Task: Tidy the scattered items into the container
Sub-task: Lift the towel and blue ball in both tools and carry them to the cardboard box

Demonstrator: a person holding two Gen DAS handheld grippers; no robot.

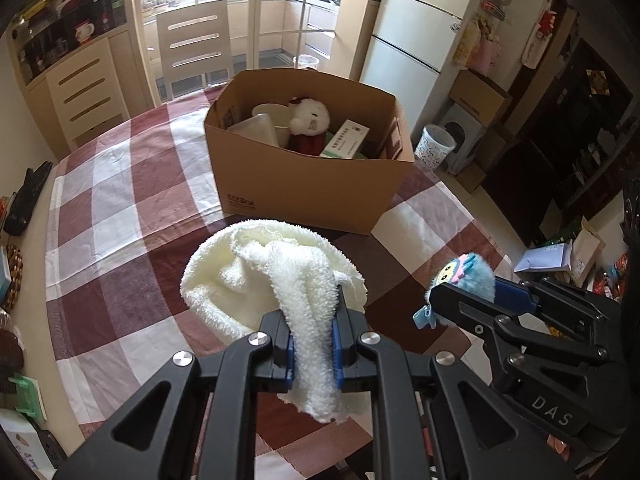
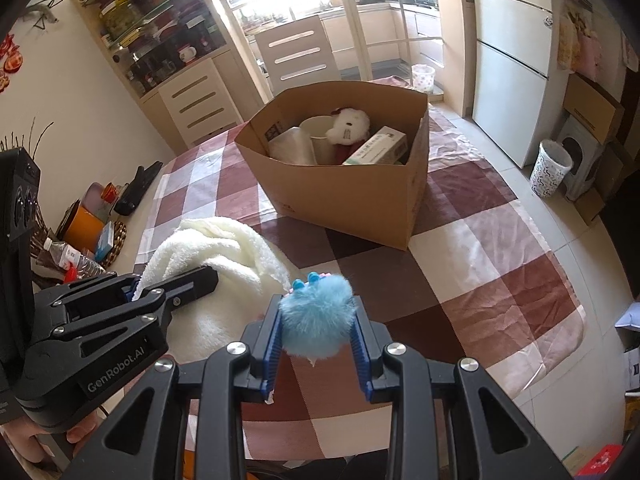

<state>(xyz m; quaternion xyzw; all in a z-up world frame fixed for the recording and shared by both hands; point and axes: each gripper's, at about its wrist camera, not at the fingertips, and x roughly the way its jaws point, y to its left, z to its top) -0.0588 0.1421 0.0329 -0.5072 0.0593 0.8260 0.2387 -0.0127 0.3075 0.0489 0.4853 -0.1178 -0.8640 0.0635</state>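
Note:
My left gripper [image 1: 314, 320] is shut on a fluffy white towel [image 1: 256, 276], whose bulk hangs ahead of the fingers over the checked tablecloth; the towel also shows in the right wrist view [image 2: 224, 252]. My right gripper [image 2: 316, 320] is shut on a small blue furry toy [image 2: 316, 316], which shows in the left wrist view [image 1: 466, 276] at the right. The open cardboard box [image 1: 312, 184] stands further back on the table and holds a white plush bear [image 1: 310, 114], a cup, a clear lid and a green-white carton; the box also shows in the right wrist view [image 2: 360, 200].
The red and white checked tablecloth [image 2: 480, 248] covers the table. At its left edge lie a black glove [image 1: 28, 200], a bottle [image 2: 72, 258] and small boxes. A chair [image 1: 196, 40] stands behind the table. A fridge and a bin [image 2: 550, 168] stand to the right.

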